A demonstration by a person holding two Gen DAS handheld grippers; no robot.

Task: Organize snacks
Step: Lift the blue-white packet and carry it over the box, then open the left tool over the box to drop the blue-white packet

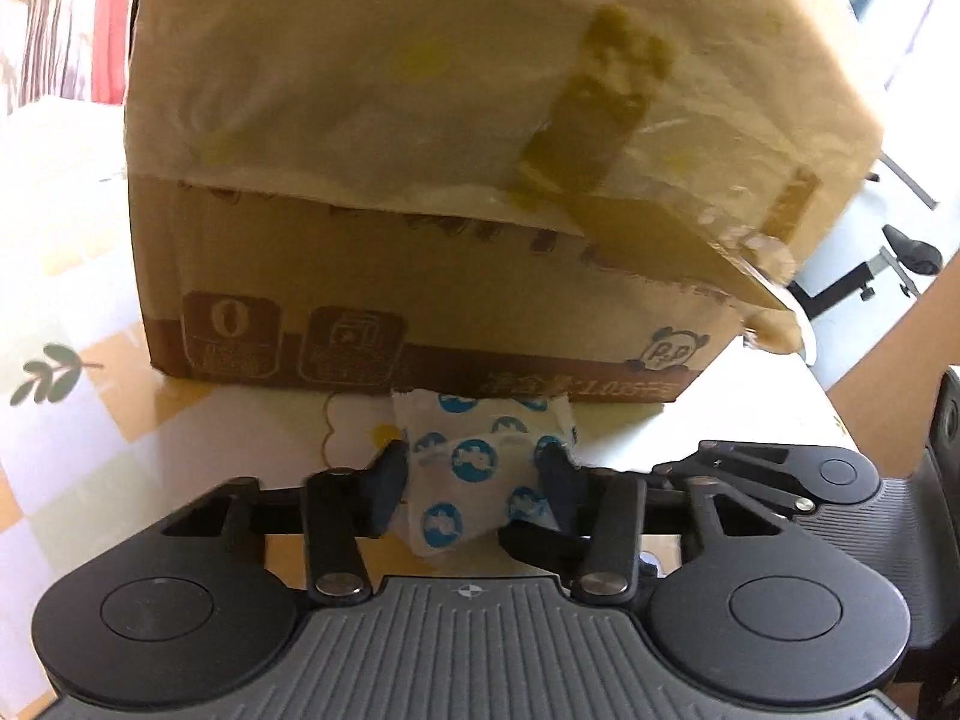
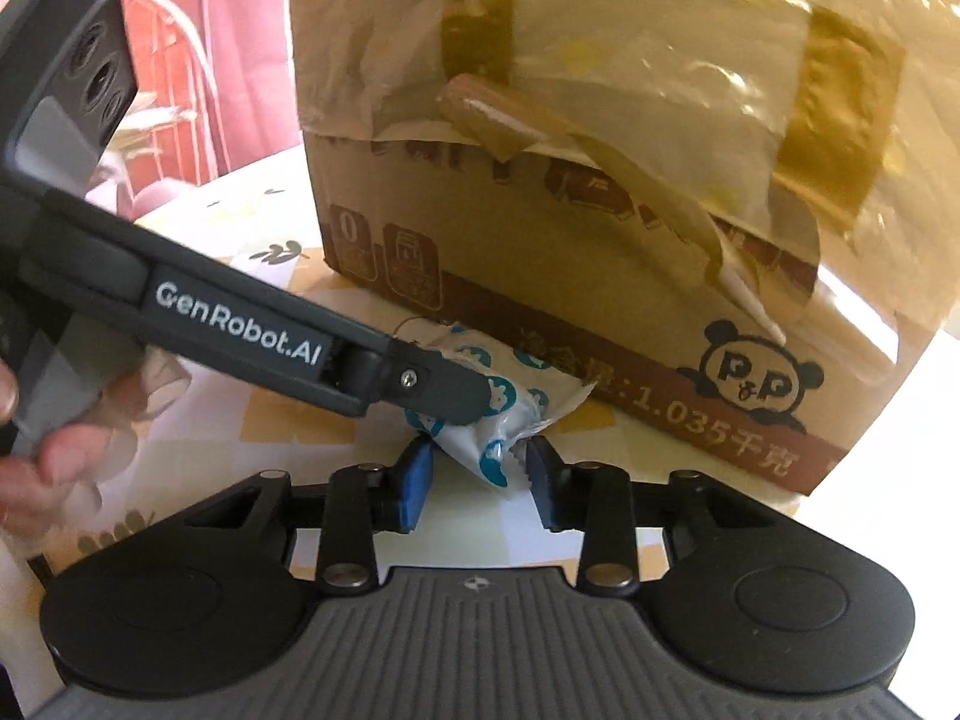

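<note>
Cardboard box (image 1: 420, 276) sits right behind your white, blue-dotted snack packet (image 1: 474, 468). Left gripper (image 1: 474, 480) clamps it; right gripper (image 2: 480, 480) pinches its end.

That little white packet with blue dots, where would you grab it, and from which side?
Grip the snack packet across its puffy middle, coming from the open table side, since the cardboard box stands right behind it. The left hand-held gripper already pinches it there; the right hand-held gripper has the crimped end between its pads.
</note>
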